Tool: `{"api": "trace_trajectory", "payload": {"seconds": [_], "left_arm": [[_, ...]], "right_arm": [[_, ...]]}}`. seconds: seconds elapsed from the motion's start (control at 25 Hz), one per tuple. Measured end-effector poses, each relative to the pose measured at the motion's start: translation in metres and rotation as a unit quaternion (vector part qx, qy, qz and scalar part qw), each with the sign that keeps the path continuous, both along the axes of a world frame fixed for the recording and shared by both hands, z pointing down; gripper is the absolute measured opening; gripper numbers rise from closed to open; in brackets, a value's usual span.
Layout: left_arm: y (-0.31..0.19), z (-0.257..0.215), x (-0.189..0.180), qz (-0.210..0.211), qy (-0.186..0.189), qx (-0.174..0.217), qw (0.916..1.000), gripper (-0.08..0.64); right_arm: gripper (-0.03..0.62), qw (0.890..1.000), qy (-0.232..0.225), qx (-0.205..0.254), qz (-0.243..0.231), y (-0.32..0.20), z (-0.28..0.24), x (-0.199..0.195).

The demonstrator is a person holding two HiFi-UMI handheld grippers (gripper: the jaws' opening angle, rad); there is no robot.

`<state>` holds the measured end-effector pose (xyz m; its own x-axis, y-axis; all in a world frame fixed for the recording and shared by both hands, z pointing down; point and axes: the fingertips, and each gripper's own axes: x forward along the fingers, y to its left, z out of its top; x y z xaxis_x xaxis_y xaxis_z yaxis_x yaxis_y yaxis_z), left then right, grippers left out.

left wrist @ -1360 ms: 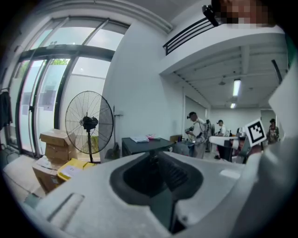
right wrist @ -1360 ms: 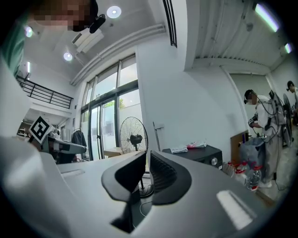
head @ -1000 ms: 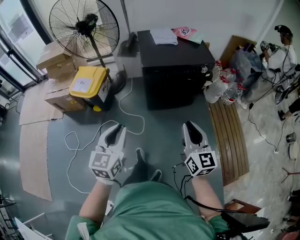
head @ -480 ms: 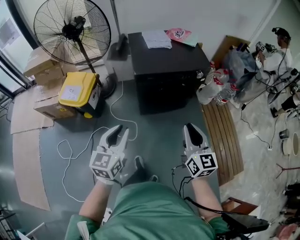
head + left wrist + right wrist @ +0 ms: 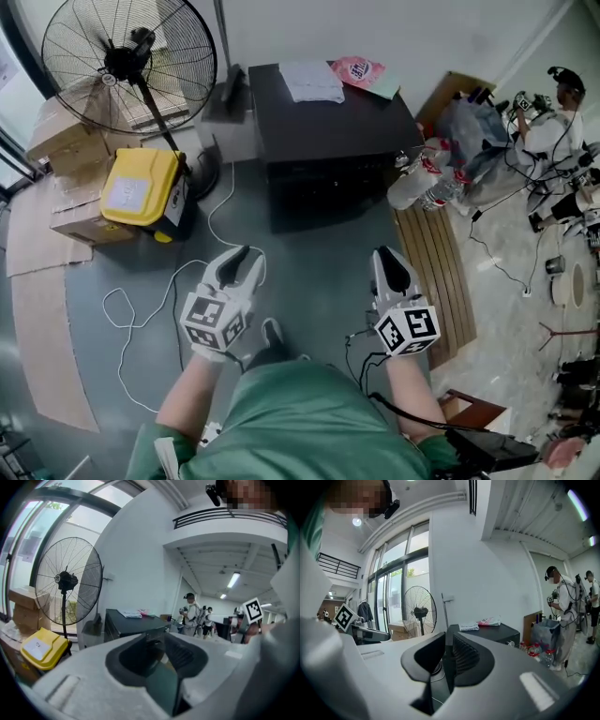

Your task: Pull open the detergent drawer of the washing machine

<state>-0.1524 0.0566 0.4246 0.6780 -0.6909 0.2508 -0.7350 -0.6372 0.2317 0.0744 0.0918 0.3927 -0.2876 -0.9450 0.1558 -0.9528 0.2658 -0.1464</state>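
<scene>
**Across the floor (image 5: 323,258) from the washing machine (image 5: 330,192)**

Against the white wall ahead stands a dark, boxy appliance, most likely the washing machine itself. Its front is too dark for me to pick out the detergent drawer. Both my tongs hang over the grey floor, well apart from the machine and touching nothing.

My left tongs (image 5: 242,257) (image 5: 157,645) are opening, with the jaws apart and nothing between them. My right tongs (image 5: 389,259) (image 5: 447,645) have their jaws together and are empty.

On top of the machine lie a white sheet (image 5: 314,82) and a pink packet (image 5: 359,70). To its left stands a big pedestal fan (image 5: 117,61), with a yellow case (image 5: 141,192) and cardboard boxes (image 5: 64,142) near its base. A white cable (image 5: 183,272) loops over the floor on that side and runs just beside my left tongs.

To the right of the machine sit clear water bottles (image 5: 427,180). A slatted wooden panel (image 5: 439,277) lies on the floor beside my right tongs. Farther right, a person (image 5: 551,112) stands among cables. My shoe (image 5: 272,337) shows between the tongs.
</scene>
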Motion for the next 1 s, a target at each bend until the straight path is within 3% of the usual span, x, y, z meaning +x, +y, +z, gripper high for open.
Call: {"api": "trace_trajectory", "payload": {"seconds": [0.52,0.8,1.0], "left_arm": [[-0.064,0.036,0.009,0.035,-0.006,-0.035,0.9988,0.132],[-0.096,0.053,0.045,0.031,-0.020,-0.048,0.9981,0.132],[-0.130,0.058,0.071,-0.001,-0.030,-0.060,0.9977,0.138]], "right_arm": [[0.035,1.000,-0.009,-0.020,0.012,-0.055,0.019,0.001],[0.035,0.999,-0.031,-0.028,-0.018,-0.102,0.036,0.030],[0.035,0.997,-0.043,-0.026,-0.060,-0.154,0.033,0.053]]}}
